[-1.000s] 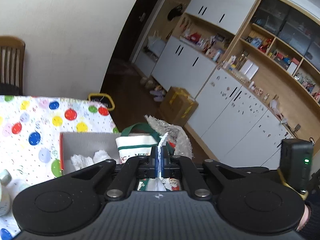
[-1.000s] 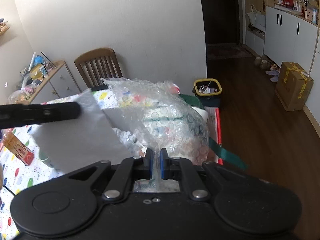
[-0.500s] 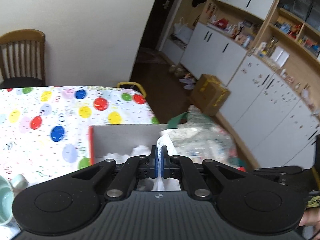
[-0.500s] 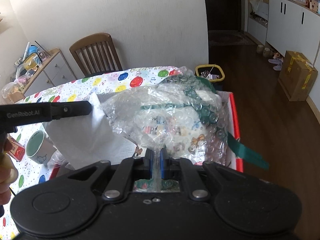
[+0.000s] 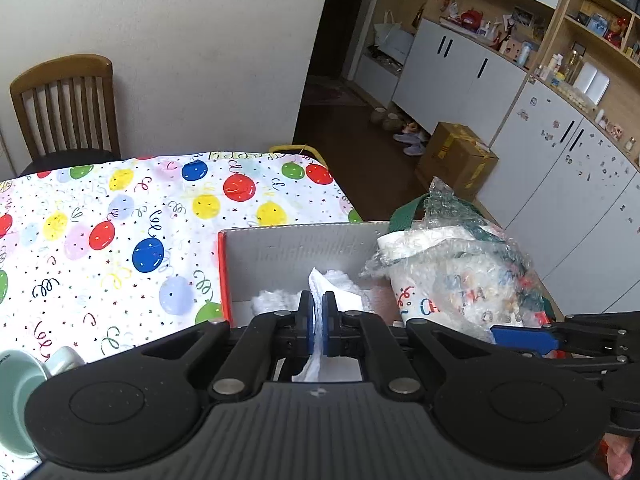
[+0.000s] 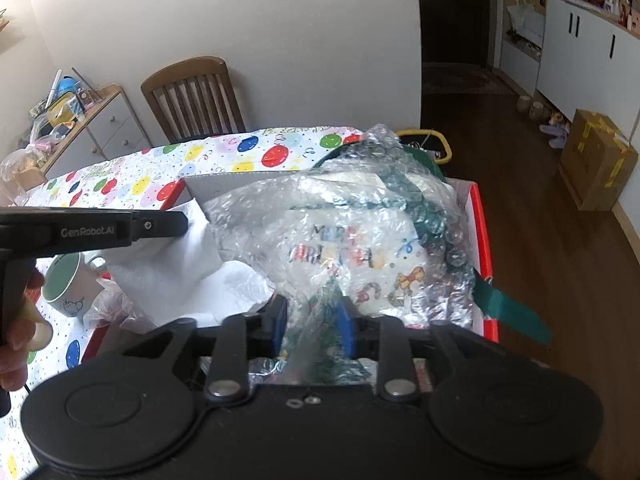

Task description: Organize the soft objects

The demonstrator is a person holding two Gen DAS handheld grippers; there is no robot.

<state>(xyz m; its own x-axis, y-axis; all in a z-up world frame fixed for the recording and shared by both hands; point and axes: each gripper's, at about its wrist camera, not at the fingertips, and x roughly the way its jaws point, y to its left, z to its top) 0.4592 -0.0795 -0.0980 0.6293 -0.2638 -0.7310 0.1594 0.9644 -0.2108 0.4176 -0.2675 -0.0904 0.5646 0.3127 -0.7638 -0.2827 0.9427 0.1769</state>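
A red-edged box with grey inner walls [image 5: 296, 248] stands on the balloon-print tablecloth [image 5: 120, 220]. My left gripper [image 5: 319, 312] is shut on a sheet of white paper [image 5: 340, 288] that hangs into the box's left side. The right side holds a bubble-wrapped Christmas tote bag with green handles [image 6: 360, 240], also seen in the left wrist view as a bundle [image 5: 460, 280]. My right gripper [image 6: 311, 320] is at the bundle's near edge; its jaws are opening, and a loose fold of bubble wrap stands between them, untouched by the pads.
A green-lined mug [image 6: 70, 288] and a crumpled clear bag [image 6: 108, 308] lie left of the box. A wooden chair [image 5: 64, 108] stands behind the table. On the floor are a cardboard carton [image 5: 456, 160] and a yellow-rimmed bin [image 6: 432, 144].
Both grippers came down toward the box. The wrapped tote sank into the box, and the right jaws, shut on the wrap before, have parted. The left gripper stays shut on the paper.
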